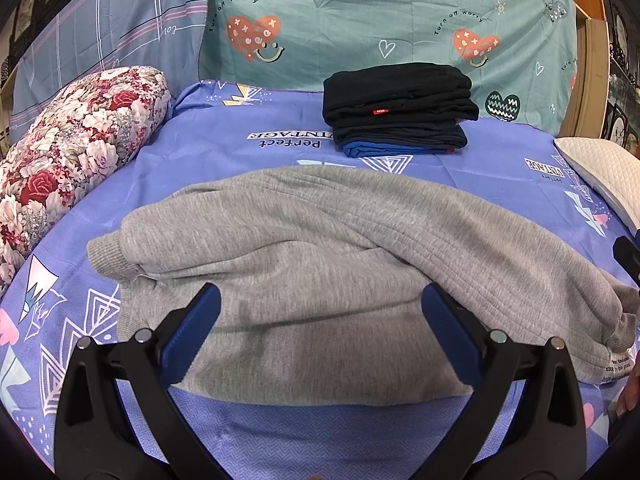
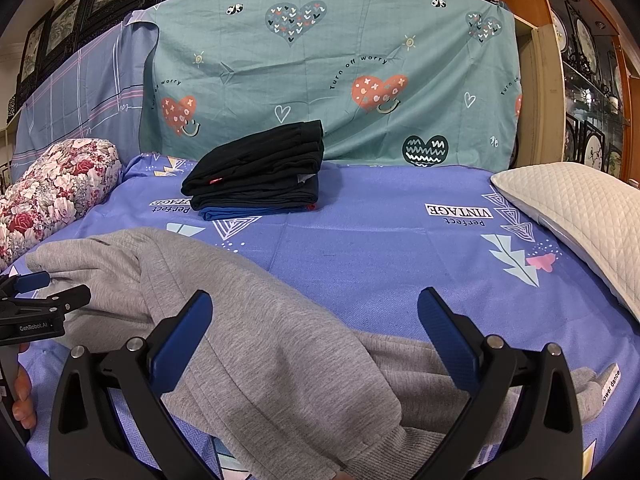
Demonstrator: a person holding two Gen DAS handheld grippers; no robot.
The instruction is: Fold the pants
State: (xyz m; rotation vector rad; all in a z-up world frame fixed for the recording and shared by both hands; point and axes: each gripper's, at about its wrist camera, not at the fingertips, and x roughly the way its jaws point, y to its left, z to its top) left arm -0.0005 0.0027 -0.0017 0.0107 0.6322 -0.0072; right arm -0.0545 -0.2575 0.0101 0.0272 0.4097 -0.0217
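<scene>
Grey sweatpants [image 1: 320, 264] lie across the front part of the bed [image 2: 380, 240], long axis running left-right along the near edge, one ribbed cuff [image 1: 106, 254] twd the left side, the other end w/ a white label [image 2: 610, 386] twd the right. Fabric soft, ribbed, legs overlapped and rumpled (not flat). Left gripper [image 1: 320, 316] spread wide, grasping nothing, over the pants; right gripper [image 2: 316, 320] likewise released. Folded dark stack [image 1: 400, 108] sits near the back edge. Floral bolster [image 1: 72, 160] lines the left edge, white pillow [image 2: 576, 216] the right; bare sheet between stack and pants.
</scene>
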